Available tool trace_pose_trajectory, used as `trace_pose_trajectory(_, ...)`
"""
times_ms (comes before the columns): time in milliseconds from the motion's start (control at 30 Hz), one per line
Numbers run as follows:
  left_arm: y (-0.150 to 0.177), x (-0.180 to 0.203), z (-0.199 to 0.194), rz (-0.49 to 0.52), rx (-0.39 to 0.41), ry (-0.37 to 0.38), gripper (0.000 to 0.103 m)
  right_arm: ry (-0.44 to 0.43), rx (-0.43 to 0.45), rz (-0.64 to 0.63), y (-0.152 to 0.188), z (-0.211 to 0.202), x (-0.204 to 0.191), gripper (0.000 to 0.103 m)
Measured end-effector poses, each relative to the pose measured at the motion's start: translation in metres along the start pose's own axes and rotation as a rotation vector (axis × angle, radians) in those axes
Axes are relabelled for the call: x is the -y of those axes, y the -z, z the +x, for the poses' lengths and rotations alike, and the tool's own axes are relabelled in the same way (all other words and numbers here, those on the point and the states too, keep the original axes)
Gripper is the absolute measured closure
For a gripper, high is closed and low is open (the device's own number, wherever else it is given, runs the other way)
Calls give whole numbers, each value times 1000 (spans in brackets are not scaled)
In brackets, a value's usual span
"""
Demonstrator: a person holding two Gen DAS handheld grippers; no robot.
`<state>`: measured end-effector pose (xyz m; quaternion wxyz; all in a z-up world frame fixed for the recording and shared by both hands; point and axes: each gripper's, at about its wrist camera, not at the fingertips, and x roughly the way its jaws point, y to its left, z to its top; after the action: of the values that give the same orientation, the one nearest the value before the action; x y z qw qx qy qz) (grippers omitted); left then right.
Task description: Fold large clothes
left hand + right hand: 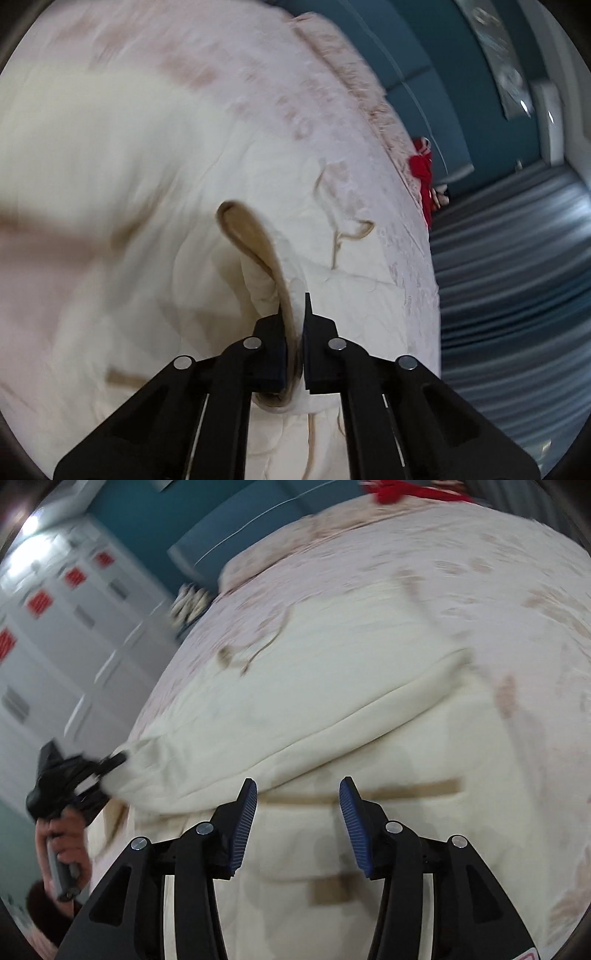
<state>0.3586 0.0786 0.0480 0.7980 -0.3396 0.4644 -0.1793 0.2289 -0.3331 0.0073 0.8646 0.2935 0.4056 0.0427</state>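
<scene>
A large cream garment point(332, 709) with tan trim lies spread on a bed with a pale pink patterned cover point(480, 572). My left gripper point(295, 314) is shut on a tan-edged fold of the garment point(255, 236) and lifts it off the bed. It also shows in the right wrist view point(110, 762), pulling a corner of the cloth out to the left. My right gripper point(297, 794) is open and empty, just above the garment near a tan band point(406, 788). Both views are blurred.
A red cloth point(423, 173) lies at the bed's far edge against a teal headboard point(424, 103). White cabinets with red labels point(55, 602) stand left of the bed. Striped grey floor point(517, 277) runs along the bed's right side.
</scene>
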Motion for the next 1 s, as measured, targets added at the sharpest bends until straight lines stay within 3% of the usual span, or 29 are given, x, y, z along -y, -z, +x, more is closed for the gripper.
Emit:
trace_pose_trajectory(233, -56, 45, -19, 265, 116, -162, 100, -34, 53, 187, -49, 21, 43, 54)
trace_pose_trajectory(267, -63, 47, -16, 289, 123, -181, 100, -39, 57, 204, -56, 24, 46, 60)
trace_pose_trajectory(300, -68, 48, -12, 308, 128, -200, 100, -48, 63, 221, -61, 28, 49, 76)
trace_pose_trajectory(367, -72, 41, -5, 337, 130, -248, 100, -45, 89, 241, -67, 29, 52, 94)
trace_pose_trajectory(467, -68, 23, 19, 369, 99, -317, 100, 0, 231, 194, -68, 2, 47, 103)
trace_pose_trajectory(533, -60, 12, 37, 399, 89, -393, 100, 138, 257, 173, -67, -5, 55, 103)
trace_pose_trajectory(667, -48, -25, 67, 367, 38, -454, 100, 155, 183, 244, -59, 3, 83, 103)
trace_pose_trajectory(767, -44, -44, 71, 313, 41, -448, 90, 174, 188, 125, -55, -5, 58, 102)
trace_pose_trajectory(900, -47, -50, 42, 189, 104, -419, 77, 205, 146, -92, -58, 5, 11, 102)
trace_pose_trajectory(1000, -41, -39, -6, 150, 221, -376, 65, 223, 112, -164, -58, 18, -3, 102)
